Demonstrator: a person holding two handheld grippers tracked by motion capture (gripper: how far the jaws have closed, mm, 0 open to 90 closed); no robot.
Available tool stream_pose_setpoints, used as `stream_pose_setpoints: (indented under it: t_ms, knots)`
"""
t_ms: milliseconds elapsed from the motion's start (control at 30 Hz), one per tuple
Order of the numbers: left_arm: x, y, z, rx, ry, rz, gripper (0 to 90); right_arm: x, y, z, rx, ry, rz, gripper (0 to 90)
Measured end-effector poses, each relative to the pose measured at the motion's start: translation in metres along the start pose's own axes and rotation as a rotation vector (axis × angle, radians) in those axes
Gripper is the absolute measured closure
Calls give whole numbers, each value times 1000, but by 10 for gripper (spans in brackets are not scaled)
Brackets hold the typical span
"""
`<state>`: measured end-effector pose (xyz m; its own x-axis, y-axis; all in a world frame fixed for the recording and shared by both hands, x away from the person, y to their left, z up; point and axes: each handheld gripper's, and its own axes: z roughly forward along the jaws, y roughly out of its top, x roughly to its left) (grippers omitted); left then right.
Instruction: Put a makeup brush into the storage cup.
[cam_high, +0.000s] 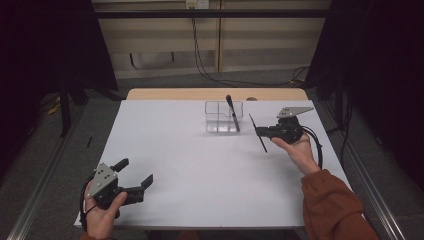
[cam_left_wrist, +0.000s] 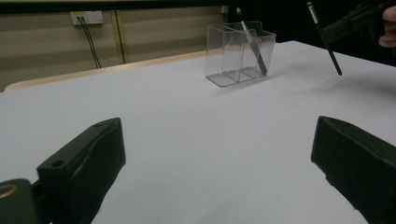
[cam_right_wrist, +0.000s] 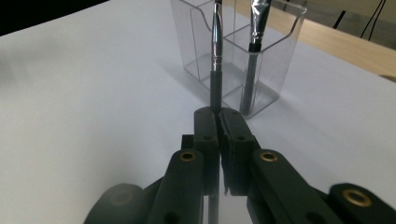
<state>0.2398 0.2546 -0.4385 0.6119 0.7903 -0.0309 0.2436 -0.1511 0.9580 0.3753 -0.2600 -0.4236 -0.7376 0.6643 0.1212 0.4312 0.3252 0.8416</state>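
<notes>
Brush (cam_right_wrist: 215, 51), thin and dark-handled, is clamped between the closed jaws of the right gripper (cam_right_wrist: 219, 114); in the right gripper view its shaft is seen rising straight out from the jaw tips, a metal ferrule partway up, with the far end cut off by the top edge of the picture. In the high view the same brush (cam_high: 258, 133) is seen slanted across the front of the right gripper (cam_high: 260, 133), held over the white table (cam_high: 190, 165) to the right of the clear holder (cam_high: 223, 117) and apart from it. Whether its lower tip touches the table cannot be told.

A second brush (cam_high: 232, 113) is seen standing tilted inside the clear holder, in the right-hand compartment as seen in the high view. The holder is placed near the far edge of the table.

The left gripper (cam_high: 135, 172) is held at the near left corner of the table, well apart from both brushes. Its jaws are spread wide and nothing is held between them, as confirmed by the left gripper view (cam_left_wrist: 219, 154).

The dividing wall of the holder (cam_left_wrist: 240, 53) and the brush's lower end hanging off the table are shown in the left gripper view, while the ferrule detail is given by the right gripper view.
</notes>
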Motion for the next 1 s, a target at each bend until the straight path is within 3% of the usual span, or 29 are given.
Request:
stream_pose_setpoints:
  t_ms: [433, 700, 1000]
  knots:
    - [0, -1, 0, 1, 0, -6, 30, 2, 2, -7, -79, -4, 3, 859]
    - [0, 0, 0, 6, 2, 1, 30, 2, 3, -15, -139, 0, 36, 858]
    - [0, -1, 0, 7, 4, 1, 30, 9, 9, -20, -185, 0, 18, 859]
